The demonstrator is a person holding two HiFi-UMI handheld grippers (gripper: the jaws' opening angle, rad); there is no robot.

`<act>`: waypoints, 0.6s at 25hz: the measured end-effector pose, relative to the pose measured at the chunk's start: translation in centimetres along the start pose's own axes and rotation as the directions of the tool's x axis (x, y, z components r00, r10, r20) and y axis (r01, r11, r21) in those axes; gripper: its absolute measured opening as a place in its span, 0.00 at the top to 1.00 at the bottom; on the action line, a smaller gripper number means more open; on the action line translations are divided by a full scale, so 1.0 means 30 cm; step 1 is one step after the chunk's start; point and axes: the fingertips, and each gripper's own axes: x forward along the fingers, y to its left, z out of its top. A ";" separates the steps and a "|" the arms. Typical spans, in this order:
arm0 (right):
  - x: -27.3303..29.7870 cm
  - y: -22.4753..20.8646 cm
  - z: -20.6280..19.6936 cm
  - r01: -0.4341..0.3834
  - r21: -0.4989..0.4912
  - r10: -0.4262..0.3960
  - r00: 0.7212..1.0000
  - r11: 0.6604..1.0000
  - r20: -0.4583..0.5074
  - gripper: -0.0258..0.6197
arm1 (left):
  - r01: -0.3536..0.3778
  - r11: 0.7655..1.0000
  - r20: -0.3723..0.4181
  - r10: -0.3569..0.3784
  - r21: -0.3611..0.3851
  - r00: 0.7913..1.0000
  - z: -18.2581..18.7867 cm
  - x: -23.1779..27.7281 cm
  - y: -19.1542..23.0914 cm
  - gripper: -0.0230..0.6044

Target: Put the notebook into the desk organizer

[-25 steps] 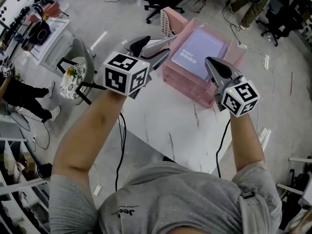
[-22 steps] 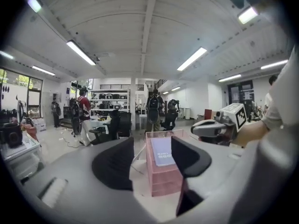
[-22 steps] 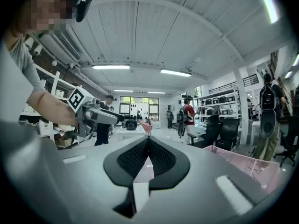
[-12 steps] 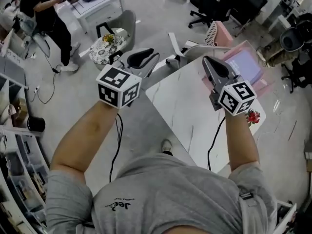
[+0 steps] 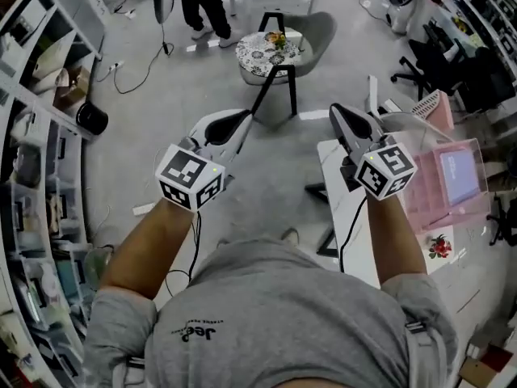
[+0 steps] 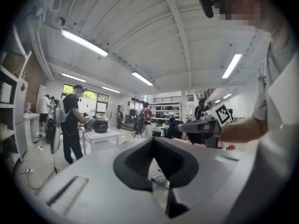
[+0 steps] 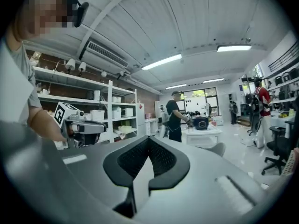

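– At the right edge of the frame, our notebook (image 5: 458, 176) lies flat in the pink organizer (image 5: 432, 208). It looks thin, light and a bit bendy.
– If we lift it, we should pinch one edge. Our left tongs (image 5: 242, 118) and right tongs (image 5: 335, 110) are both pinched together, holding nothing, above the floor (image 5: 161, 95).
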 end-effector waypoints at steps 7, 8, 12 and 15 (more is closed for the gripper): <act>0.260 0.394 -0.088 -0.197 0.018 0.198 0.979 0.980 -0.057 0.96 | -0.241 0.968 0.003 0.242 -0.075 0.970 -0.100 -0.487 0.226 0.87; 0.280 0.438 -0.099 -0.214 0.019 0.215 0.974 0.977 -0.064 0.96 | -0.263 0.961 0.000 0.264 -0.080 0.964 -0.115 -0.543 0.242 0.87; 0.322 0.572 -0.145 -0.266 0.034 0.268 0.960 0.963 -0.084 0.96 | -0.334 0.937 -0.017 0.334 -0.099 0.942 -0.177 -0.724 0.271 0.87; 0.328 0.627 -0.179 -0.300 0.054 0.304 0.948 0.953 -0.095 0.96 | -0.373 0.920 -0.015 0.374 -0.122 0.927 -0.214 -0.800 0.267 0.87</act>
